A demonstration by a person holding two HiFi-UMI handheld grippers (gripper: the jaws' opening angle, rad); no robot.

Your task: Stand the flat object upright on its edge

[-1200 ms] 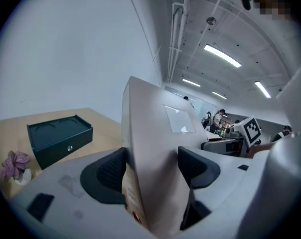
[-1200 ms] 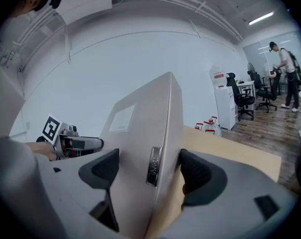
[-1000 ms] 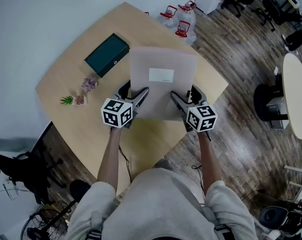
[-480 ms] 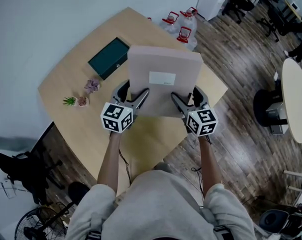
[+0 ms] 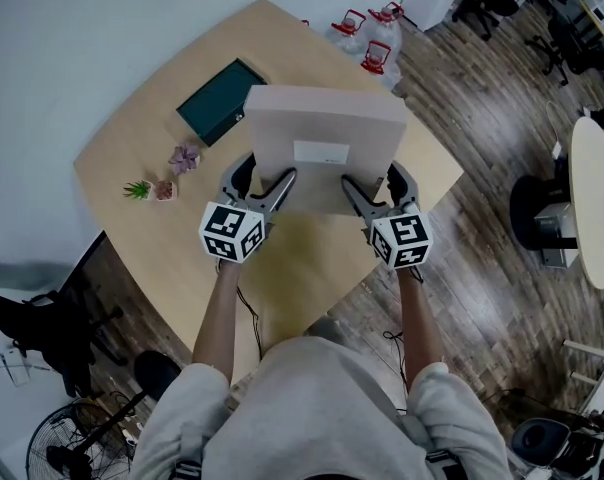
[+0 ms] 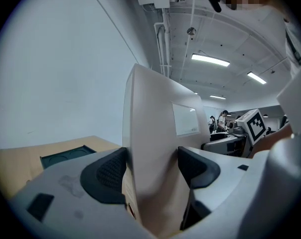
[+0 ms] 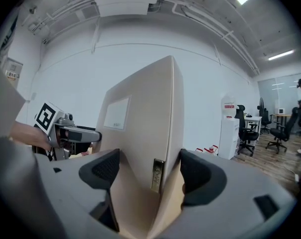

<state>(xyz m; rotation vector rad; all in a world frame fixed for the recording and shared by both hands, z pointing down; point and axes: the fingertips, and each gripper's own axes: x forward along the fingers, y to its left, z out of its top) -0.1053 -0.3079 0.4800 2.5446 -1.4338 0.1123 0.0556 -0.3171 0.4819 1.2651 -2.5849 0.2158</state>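
The flat object is a beige box (image 5: 322,143) with a white label, held tilted up over the wooden table (image 5: 172,258), its top edge toward the head camera. My left gripper (image 5: 262,180) is shut on its left side and my right gripper (image 5: 377,186) on its right side. In the left gripper view the box (image 6: 150,128) stands tall between the black pads of that gripper (image 6: 150,166). The right gripper view shows the box (image 7: 145,113), with a small brass clasp, pinched in the right gripper (image 7: 148,171). Its lower edge is hidden.
A dark green case (image 5: 219,101) lies on the table behind the box at the left. Two small potted plants (image 5: 185,156) (image 5: 137,189) stand near the left edge. Red-capped water bottles (image 5: 374,53) sit on the floor beyond the table. A round white table (image 5: 597,188) is at the right.
The box has tipped up further between both grippers, so its face looks shorter and its top edge now shows. Both grippers keep their hold.
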